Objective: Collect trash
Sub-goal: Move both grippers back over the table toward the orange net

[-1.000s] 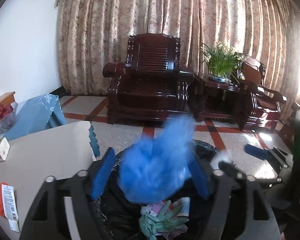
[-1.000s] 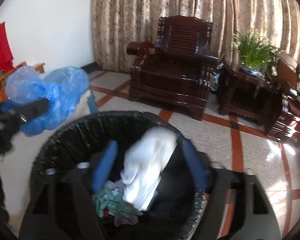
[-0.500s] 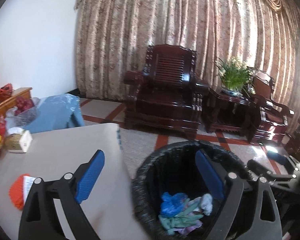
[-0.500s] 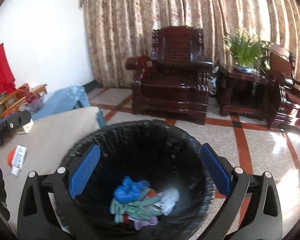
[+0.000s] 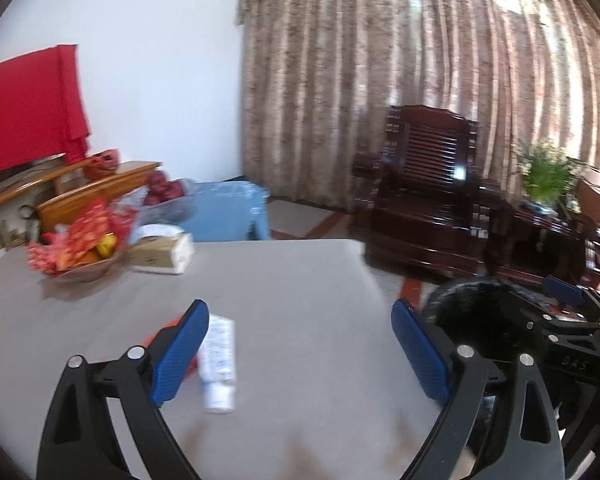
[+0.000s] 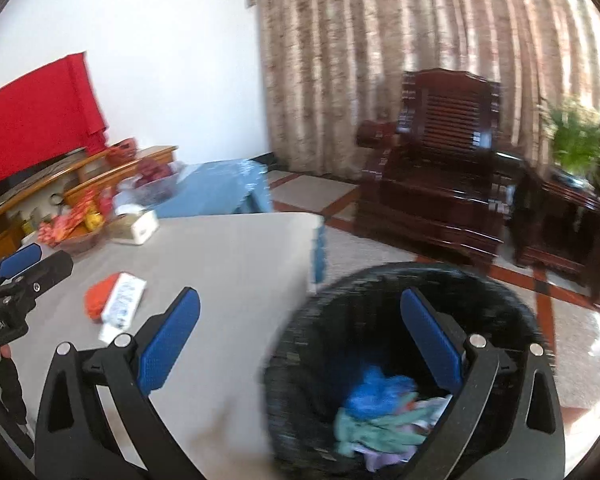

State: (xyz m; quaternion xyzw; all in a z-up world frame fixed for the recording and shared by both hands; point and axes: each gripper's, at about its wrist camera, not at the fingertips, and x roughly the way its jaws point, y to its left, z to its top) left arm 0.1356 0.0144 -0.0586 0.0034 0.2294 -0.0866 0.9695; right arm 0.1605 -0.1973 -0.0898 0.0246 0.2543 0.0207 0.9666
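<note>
hovering over the grey tabletop (image 5: 300, 280), the left gripper (image 5: 300, 352) has its two blue-padded fingers spread wide and grips nothing. just inside its left finger lies one white printed tube-shaped wrapper (image 5: 219, 360), flat on the table, overlapping one orange crumpled scrap (image 5: 168, 326) that peeks out behind that finger. between the fingers and ahead of them the tabletop runs bare up to its far edge. past the right finger the table's right edge drops off, and the round black-lined trash bin (image 5: 475, 308) sits just beyond it.

over on the other side, the right gripper (image 6: 300, 336) is also spread wide and grips nothing. its right finger hangs over the bin's mouth (image 6: 379, 280), its left finger over the table corner (image 6: 236, 264). down in the bin: one blue plastic bag (image 6: 373, 388), one pile of green gloves (image 6: 363, 426), some pale scraps too blurred to count. ahead and left of this gripper the same wrapper (image 6: 123, 306) and orange scrap (image 6: 98, 298) lie together, touching, with the left gripper's blue tip (image 6: 20, 260) just left of them.
</note>
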